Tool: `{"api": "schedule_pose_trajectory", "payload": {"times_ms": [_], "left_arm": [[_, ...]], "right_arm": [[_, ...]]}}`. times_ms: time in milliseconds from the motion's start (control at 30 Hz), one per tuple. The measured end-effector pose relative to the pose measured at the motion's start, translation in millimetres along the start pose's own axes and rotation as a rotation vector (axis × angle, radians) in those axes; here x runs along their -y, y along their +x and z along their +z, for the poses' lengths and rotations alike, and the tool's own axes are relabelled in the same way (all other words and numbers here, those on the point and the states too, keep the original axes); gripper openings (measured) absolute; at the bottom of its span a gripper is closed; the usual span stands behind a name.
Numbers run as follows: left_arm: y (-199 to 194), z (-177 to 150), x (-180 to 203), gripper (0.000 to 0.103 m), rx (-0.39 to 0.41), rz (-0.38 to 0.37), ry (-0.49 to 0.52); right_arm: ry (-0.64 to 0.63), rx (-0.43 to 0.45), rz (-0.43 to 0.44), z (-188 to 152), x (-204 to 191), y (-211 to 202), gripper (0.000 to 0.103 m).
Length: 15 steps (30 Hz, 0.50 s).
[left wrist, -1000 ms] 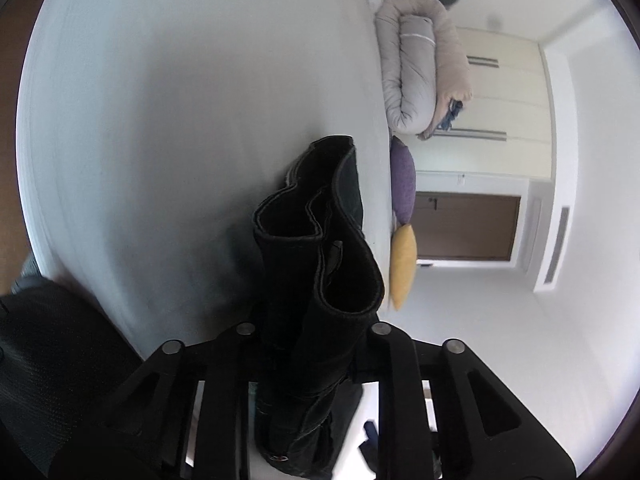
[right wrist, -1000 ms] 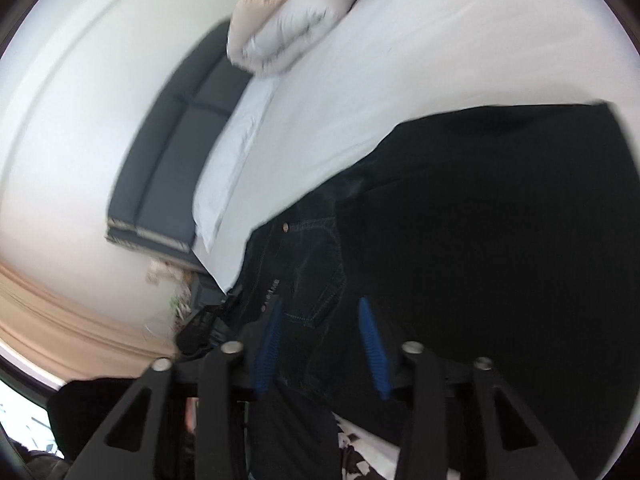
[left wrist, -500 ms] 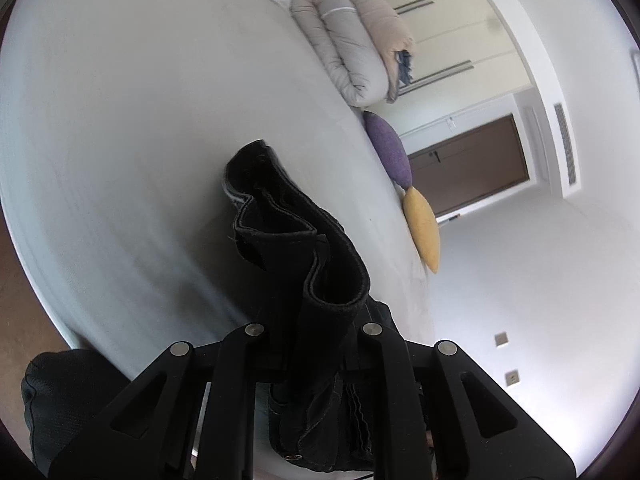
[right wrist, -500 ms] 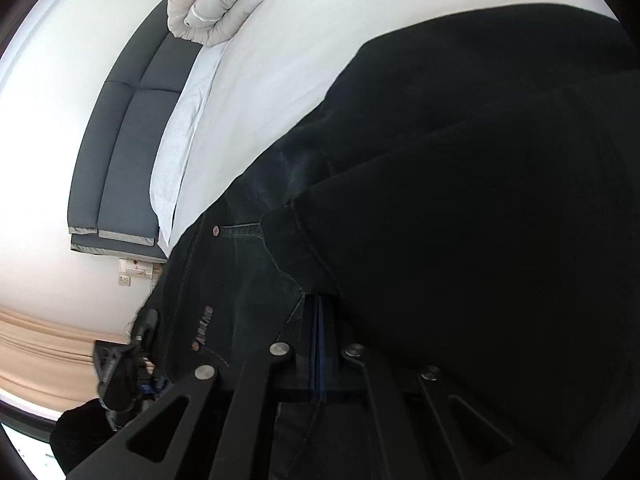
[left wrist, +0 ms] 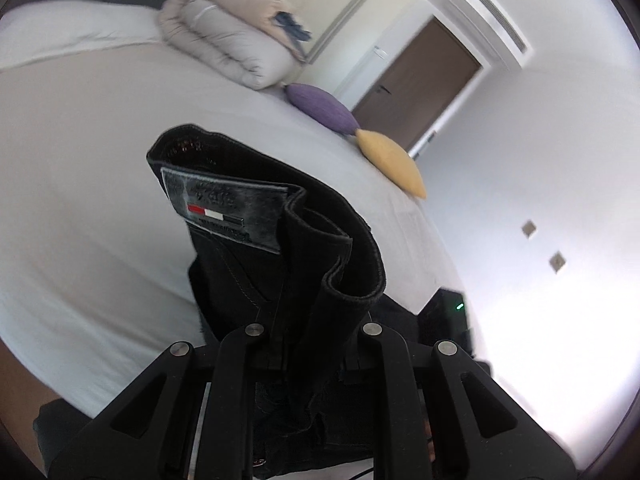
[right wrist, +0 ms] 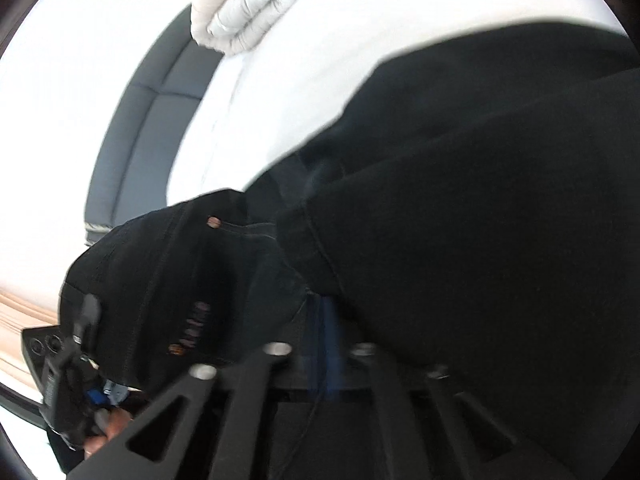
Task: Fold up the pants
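Observation:
The black jeans (left wrist: 256,216) are bunched at the waistband, with a grey leather label facing up, above the white bed (left wrist: 80,200). My left gripper (left wrist: 312,344) is shut on the waistband. In the right wrist view the black jeans (right wrist: 480,220) fill the right side, folded over themselves, with copper rivets on a pocket. My right gripper (right wrist: 320,344) is shut on a fold of the jeans; its blue pads (right wrist: 326,340) show pressed together. The other gripper and a hand (right wrist: 72,392) show at the lower left.
A rolled beige duvet (left wrist: 236,40) lies at the head of the bed, also in the right wrist view (right wrist: 248,8). A purple cushion (left wrist: 320,108) and a yellow cushion (left wrist: 392,164) sit at the bed's right edge. A brown door (left wrist: 420,84) is beyond. A grey headboard (right wrist: 148,128) stands behind.
My right gripper has closed on the jeans fabric. My left gripper has turned with the waistband, so the leather label now faces the camera. Both views have swung round.

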State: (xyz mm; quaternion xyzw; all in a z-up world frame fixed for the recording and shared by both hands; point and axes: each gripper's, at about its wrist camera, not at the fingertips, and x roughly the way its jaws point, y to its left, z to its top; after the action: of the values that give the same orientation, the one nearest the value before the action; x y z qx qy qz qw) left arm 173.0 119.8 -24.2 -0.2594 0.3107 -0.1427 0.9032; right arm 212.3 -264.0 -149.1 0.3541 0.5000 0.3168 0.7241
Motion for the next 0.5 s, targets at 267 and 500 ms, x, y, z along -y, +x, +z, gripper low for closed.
{"api": "schedule_pose_trajectory", "payload": {"times_ms": [267, 500], "left_arm": [[62, -57, 130, 0.014, -0.146, -0.016, 0.347], [117, -128, 181, 0.014, -0.304, 0.021, 0.502]], "right_arm": [[0.07, 0.122, 0.246, 12, 31, -106, 0.082], [0.146, 0.131, 0.22, -10, 76, -131, 0.084]]}}
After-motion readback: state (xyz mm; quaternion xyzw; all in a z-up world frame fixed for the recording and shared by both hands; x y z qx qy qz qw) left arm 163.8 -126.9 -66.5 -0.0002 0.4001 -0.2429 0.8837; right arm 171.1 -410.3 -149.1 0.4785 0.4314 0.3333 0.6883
